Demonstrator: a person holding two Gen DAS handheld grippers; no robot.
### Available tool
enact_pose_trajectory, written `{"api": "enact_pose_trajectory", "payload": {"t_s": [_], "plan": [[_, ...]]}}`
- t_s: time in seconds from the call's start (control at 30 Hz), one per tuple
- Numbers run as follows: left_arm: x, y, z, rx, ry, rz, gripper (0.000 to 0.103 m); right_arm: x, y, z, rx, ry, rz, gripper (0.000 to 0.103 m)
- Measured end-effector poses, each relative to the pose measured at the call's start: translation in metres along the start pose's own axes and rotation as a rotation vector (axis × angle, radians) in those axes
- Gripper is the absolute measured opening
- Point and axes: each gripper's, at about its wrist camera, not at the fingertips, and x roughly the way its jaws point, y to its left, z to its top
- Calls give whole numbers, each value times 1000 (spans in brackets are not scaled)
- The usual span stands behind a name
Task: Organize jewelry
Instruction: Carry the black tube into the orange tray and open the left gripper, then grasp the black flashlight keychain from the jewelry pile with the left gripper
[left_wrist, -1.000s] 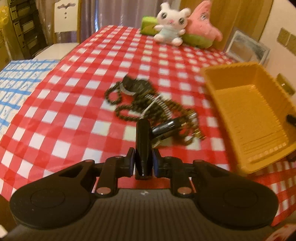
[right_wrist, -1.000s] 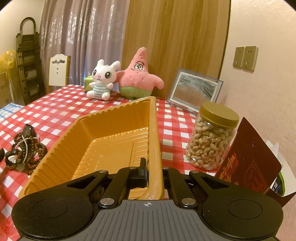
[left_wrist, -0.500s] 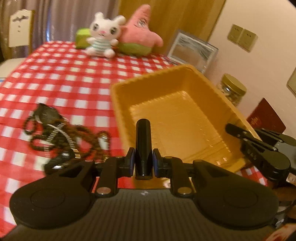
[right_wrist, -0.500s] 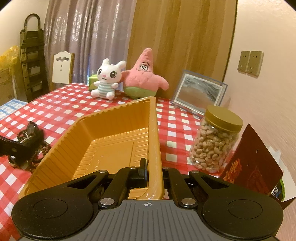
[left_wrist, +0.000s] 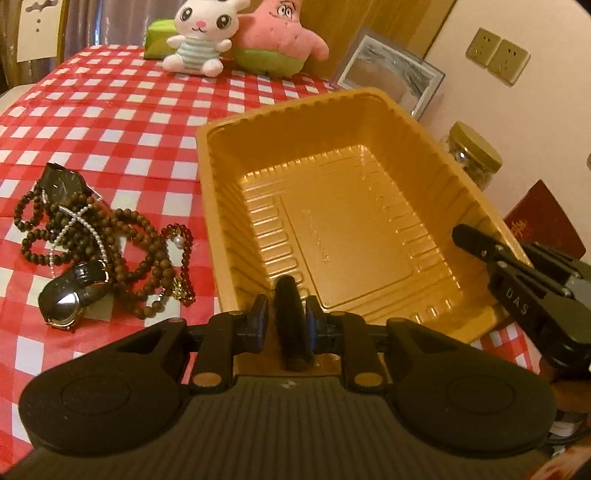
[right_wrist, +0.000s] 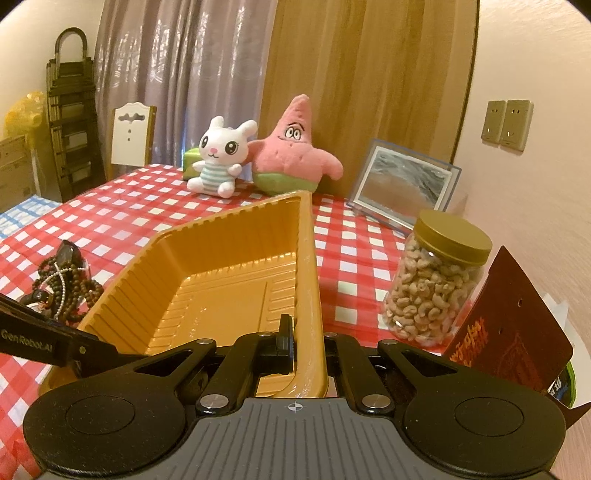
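Left claw (left_wrist: 284, 321) hangs over the near end of the orange tray (left_wrist: 373, 99), its jaws opening around a dark, stubby cylinder (left_wrist: 291, 325) that no longer looks pinched; right claw (right_wrist: 301, 341) is clamped tight on the tray's near rim. Beads and watches (left_wrist: 99, 243) lie heaped on the table (left_wrist: 110, 96), just left of the tray. Risk as I judge it: the cylinder sits right above the near rim, so it could clip the edge and roll out onto the cloth, and any tug from the right claw would tilt the light tray.
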Motion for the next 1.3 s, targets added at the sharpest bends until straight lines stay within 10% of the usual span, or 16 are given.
{"api": "enact_pose_trajectory", "payload": {"t_s": [0.6, 1.03, 1.3], "plan": [[-71, 90, -18, 34, -90, 239, 31, 0, 1, -1, 6, 18, -27, 3], [-32, 99, -4, 322, -44, 176, 44, -1, 11, 3, 18, 27, -84, 4], [-18, 103, 0, 378, -3, 138, 31, -2, 15, 4, 33, 34, -110, 4]]}}
